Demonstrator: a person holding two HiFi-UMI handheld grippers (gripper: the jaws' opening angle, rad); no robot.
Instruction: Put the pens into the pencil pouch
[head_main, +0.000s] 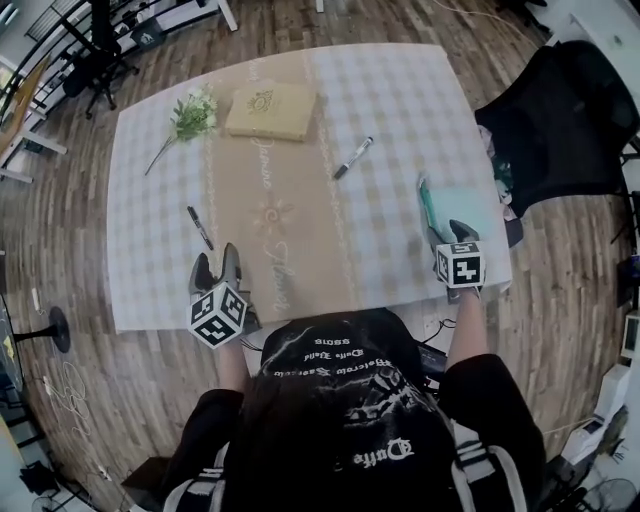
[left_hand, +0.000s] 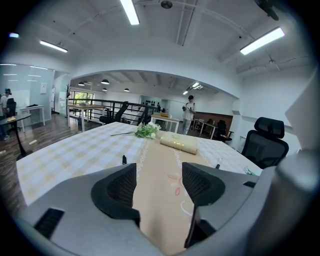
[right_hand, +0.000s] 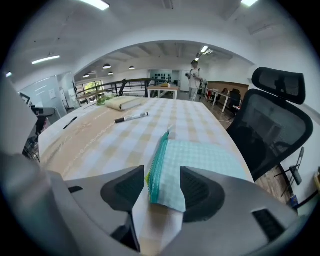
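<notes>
A teal checked pencil pouch (head_main: 457, 210) lies near the table's right edge, zipper side facing left. My right gripper (head_main: 448, 234) stands open at its near end. In the right gripper view the pouch's (right_hand: 200, 157) near corner sits between the pads of the right gripper (right_hand: 162, 187), with a gap beside the zipper. A white-barrelled marker (head_main: 352, 158) lies mid-table, and a black pen (head_main: 200, 228) lies at the left. My left gripper (head_main: 216, 262) hovers open and empty over the beige runner, near the front edge, just right of the black pen (left_hand: 124, 160).
A beige padded case (head_main: 271, 110) and a sprig of white flowers (head_main: 190, 118) lie at the table's far side. A black office chair (head_main: 560, 120) stands off the right edge. Railings, desks and a distant person show beyond the table.
</notes>
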